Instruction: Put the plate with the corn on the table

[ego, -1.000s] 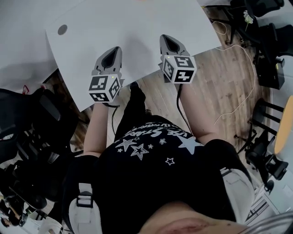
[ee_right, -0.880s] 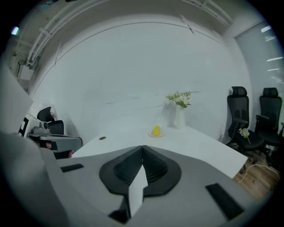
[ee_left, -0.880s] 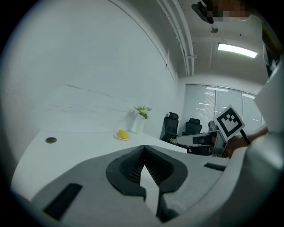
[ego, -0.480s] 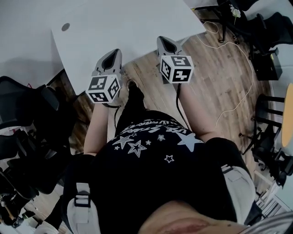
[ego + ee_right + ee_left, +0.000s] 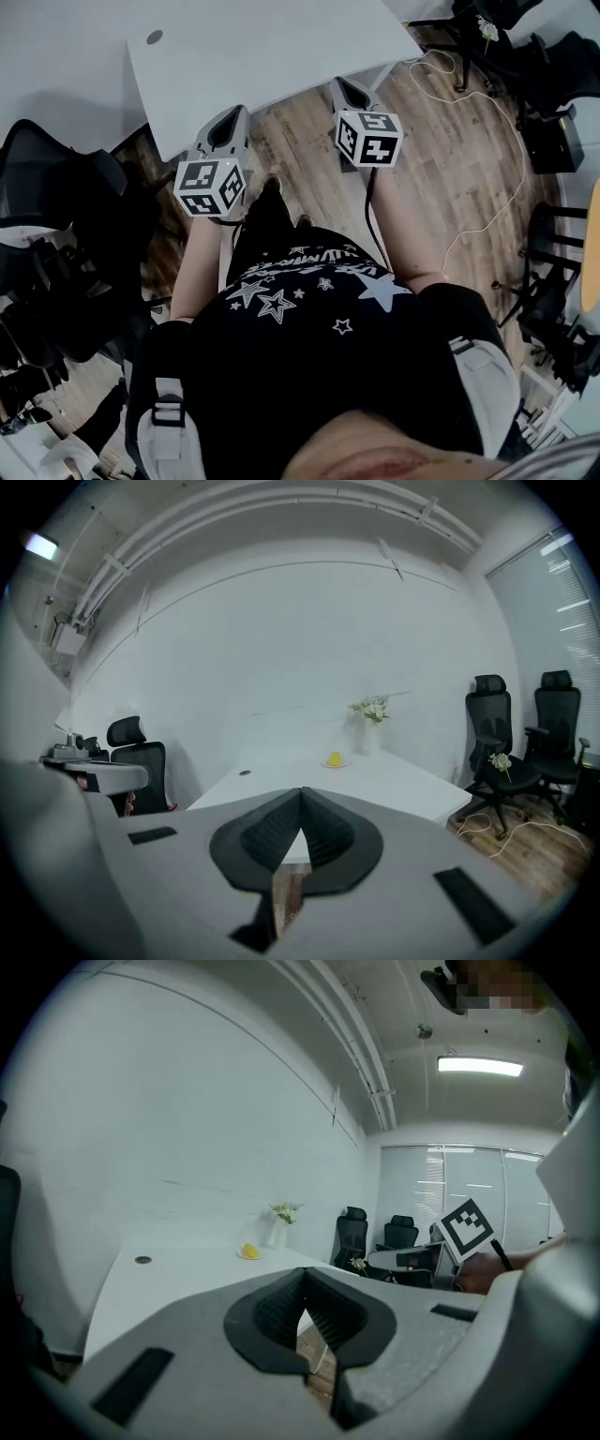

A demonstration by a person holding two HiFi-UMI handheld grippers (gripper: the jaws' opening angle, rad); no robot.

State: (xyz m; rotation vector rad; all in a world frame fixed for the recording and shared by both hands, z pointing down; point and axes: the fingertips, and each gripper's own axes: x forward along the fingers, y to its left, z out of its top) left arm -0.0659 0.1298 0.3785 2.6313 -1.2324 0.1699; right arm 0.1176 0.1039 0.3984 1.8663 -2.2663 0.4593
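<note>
Plainly, the small white plate (image 5: 326,763) with a yellow lump on it, presumably the corn (image 5: 336,757) though it is too small to be sure, sits at the far end of the long white rectangular counter (image 5: 281,47). It stands just beside a white vase of pale flowers (image 5: 372,731) and well apart from both tools. The left tool (image 5: 235,112) and the right tool (image 5: 343,84) hang over the brown wooden floor (image 5: 309,178) at the counter's near edge, each with its jaws pressed together and nothing between them. As the plate already rests on the counter, the step in hand looks like an approach to it, not a carry. To do that well, I would walk round the counter instead of stretching across it. The way should skirt the black office chairs (image 5: 56,187) on the left and the thin white cable (image 5: 487,103) on the floor to the right. One tool should be spread before it arrives, not at the rim. It should meet the plate on the side away from the vase, so the flowers are not knocked. The pinch belongs on the rim alone, low and flat, and the plate should be kept level, since the corn will likely roll if it tips.
</note>
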